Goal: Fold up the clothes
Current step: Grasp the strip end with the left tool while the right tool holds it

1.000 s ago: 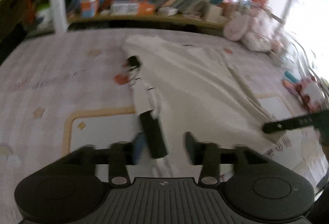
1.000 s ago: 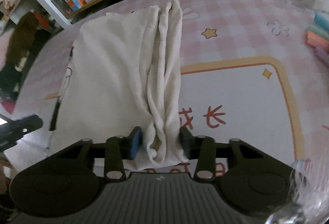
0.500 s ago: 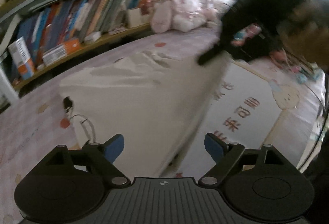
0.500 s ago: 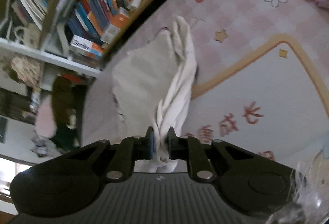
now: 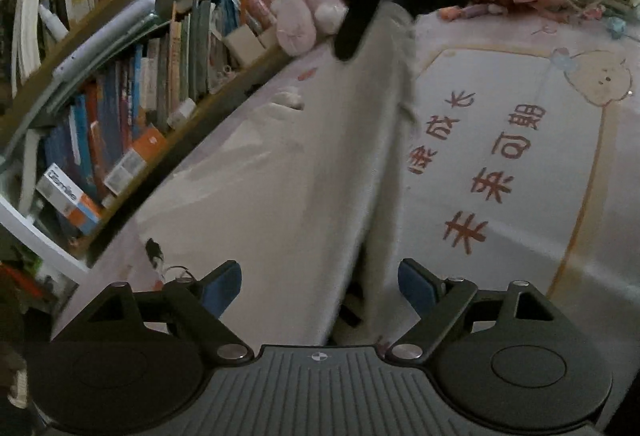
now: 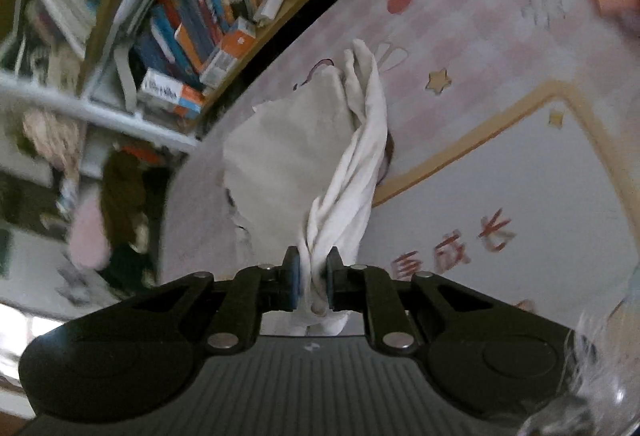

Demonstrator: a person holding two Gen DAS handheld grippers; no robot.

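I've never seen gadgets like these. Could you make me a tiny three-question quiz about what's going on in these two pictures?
1. True or false: the right gripper is shut on a bunched part of the white garment.
2. The left gripper is: A) clamped on a book, B) open, holding nothing, C) shut on a plush toy.
3. Fill in: behind the play mat stands a shelf full of ____.

Key: 1 true; 2 B; 3 books.
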